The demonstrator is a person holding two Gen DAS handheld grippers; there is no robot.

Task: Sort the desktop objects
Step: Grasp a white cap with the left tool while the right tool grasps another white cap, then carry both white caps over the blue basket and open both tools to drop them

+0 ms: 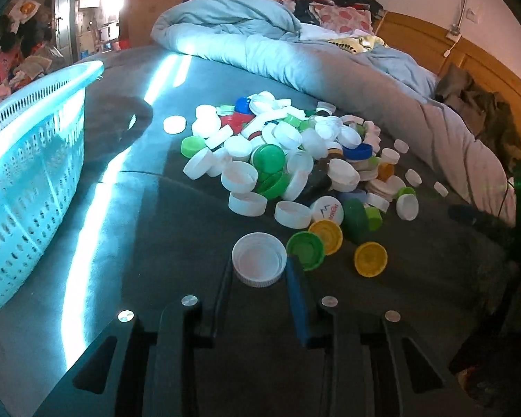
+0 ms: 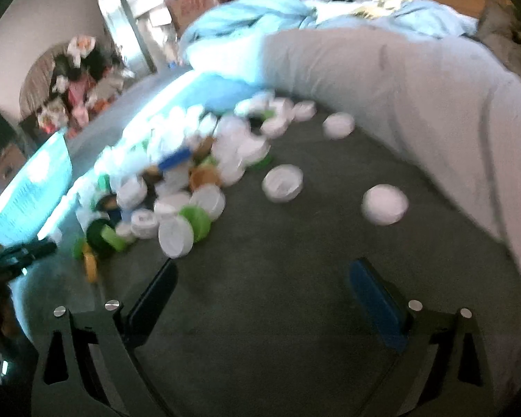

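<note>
One white cap (image 1: pixel 259 259) is pinched by the left gripper (image 1: pixel 260 271) at the pile's (image 1: pixel 288 153) near edge, beside two yellow caps (image 1: pixel 370 258). The right gripper's (image 2: pixel 262 278) fingers are spread wide, empty. One turquoise basket (image 1: pixel 27 173) is seen left.

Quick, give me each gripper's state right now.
Left gripper: shut on the white cap.
Right gripper: open, nothing between its fingers.

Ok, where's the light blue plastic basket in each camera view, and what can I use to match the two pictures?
Left wrist view: the light blue basket fills the left edge, standing on the grey bed surface left of the cap pile.
Right wrist view: the basket is blurred at the far left edge, beyond the caps.
Shared landmark: the pile of bottle caps, with the rolled pale blue quilt behind it.
</note>
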